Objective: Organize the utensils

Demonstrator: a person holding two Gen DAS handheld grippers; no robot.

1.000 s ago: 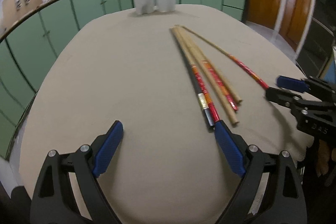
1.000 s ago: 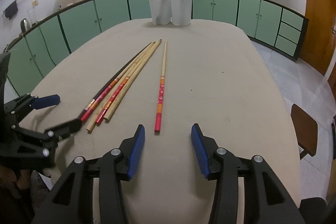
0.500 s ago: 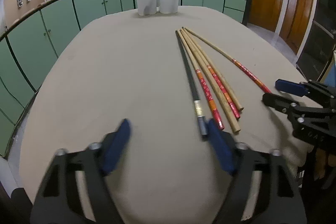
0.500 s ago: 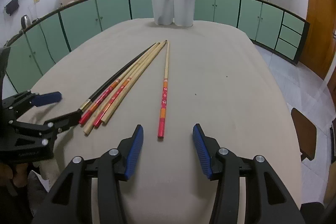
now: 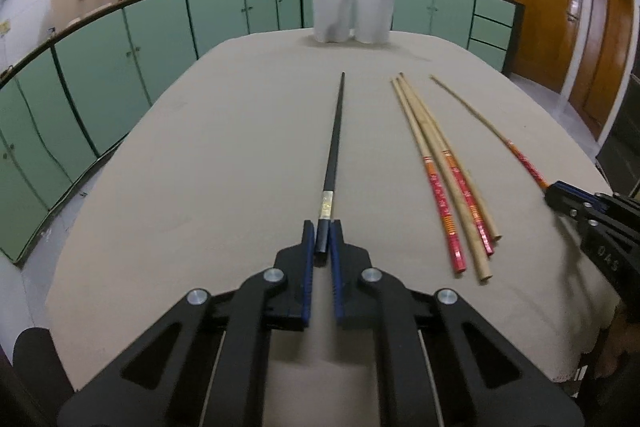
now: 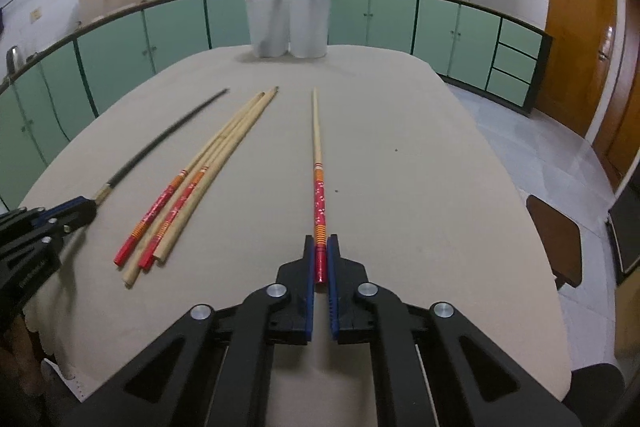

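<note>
Left gripper [image 5: 322, 243]: pressed together on the butt end of the black chopstick [image 5: 334, 143], blue pads either side of the dark tip just behind its pale metallic band. Gripping at the very end likely leaves the whole shaft free ahead, easy to steer tip-first into a holder.

Right gripper [image 6: 320, 259]: likewise pinching the red end of the lone red-handled chopstick [image 6: 317, 163], which runs straight forward from the jaws along the table.

Why both at once: judging from the task, each hand takes one stick so that two can go to the holders together.

Black chopstick, look: slim, dark, tapering to a fine point, with a short shiny collar near the held end. It lies flat on the cloth, pointing toward the holders.

Red-handled chopstick, look: pale bamboo shaft, red decorated handle with small light motifs and orange bands. It too seems to lie on the cloth; I cannot tell whether it is lifted.

Loose bundle [image 6: 192, 183]: three bamboo sticks between the two held ones, lying side by side and touching, two with red and orange handles, one plain. Untouched; probably the next picks.

Tablecloth [image 5: 224, 163]: beige, covers the table.

White holders [image 6: 288, 25]: two tall cups touching at the far edge, well apart from the sticks, each already with a utensil or two poking out. Likely the destination.

Beyond: green cabinets [image 6: 120, 39] line the kitchen wall.
</note>
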